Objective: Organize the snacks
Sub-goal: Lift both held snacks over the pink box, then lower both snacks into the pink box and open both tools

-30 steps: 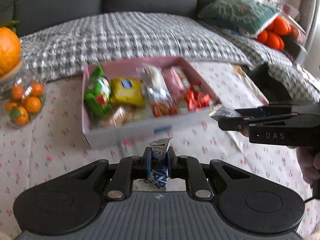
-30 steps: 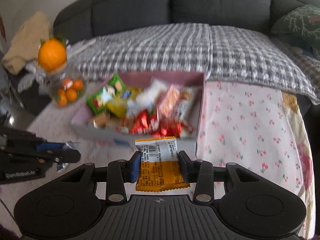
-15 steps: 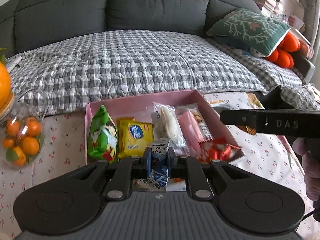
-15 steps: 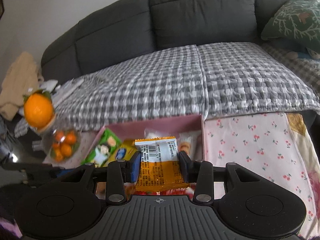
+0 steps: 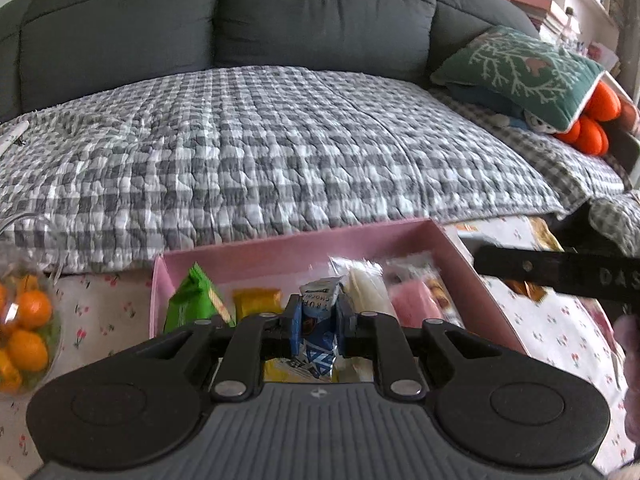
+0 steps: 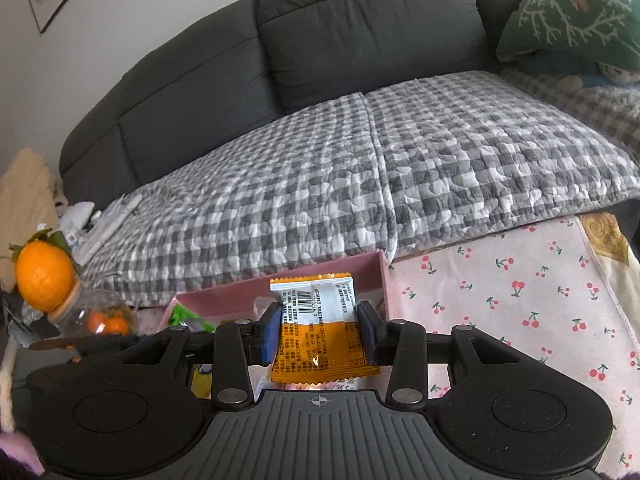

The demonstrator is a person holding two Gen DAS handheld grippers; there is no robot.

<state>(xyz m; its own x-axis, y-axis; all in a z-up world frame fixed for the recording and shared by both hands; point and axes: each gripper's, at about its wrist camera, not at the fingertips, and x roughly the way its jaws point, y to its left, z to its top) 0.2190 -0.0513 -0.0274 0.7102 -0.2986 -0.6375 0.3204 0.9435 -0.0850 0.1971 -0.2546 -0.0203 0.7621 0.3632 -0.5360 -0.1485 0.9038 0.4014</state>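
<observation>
A pink snack box (image 5: 304, 250) sits on the floral tablecloth in front of the sofa, holding a green packet (image 5: 192, 300), a yellow packet (image 5: 256, 300), a white packet (image 5: 364, 292) and a pink packet (image 5: 412, 300). My left gripper (image 5: 318, 316) is shut on a small blue-and-white chocolate packet (image 5: 318, 332) above the box. My right gripper (image 6: 318, 328) is shut on an orange-and-white snack packet (image 6: 320, 332) over the box's right end (image 6: 360, 268). The right gripper also shows at the right edge of the left wrist view (image 5: 560, 276).
A clear bowl of small oranges (image 5: 24, 332) stands left of the box, with a big orange (image 6: 44, 276) on a stand nearby. The grey checked sofa cover (image 5: 280, 152) lies behind. A green cushion (image 5: 516, 68) is at the far right. The floral tablecloth (image 6: 520, 300) extends right.
Both grippers have moved forward and risen over the pink box, each still holding its packet. The box now sits low in both views, partly hidden by the grippers.
</observation>
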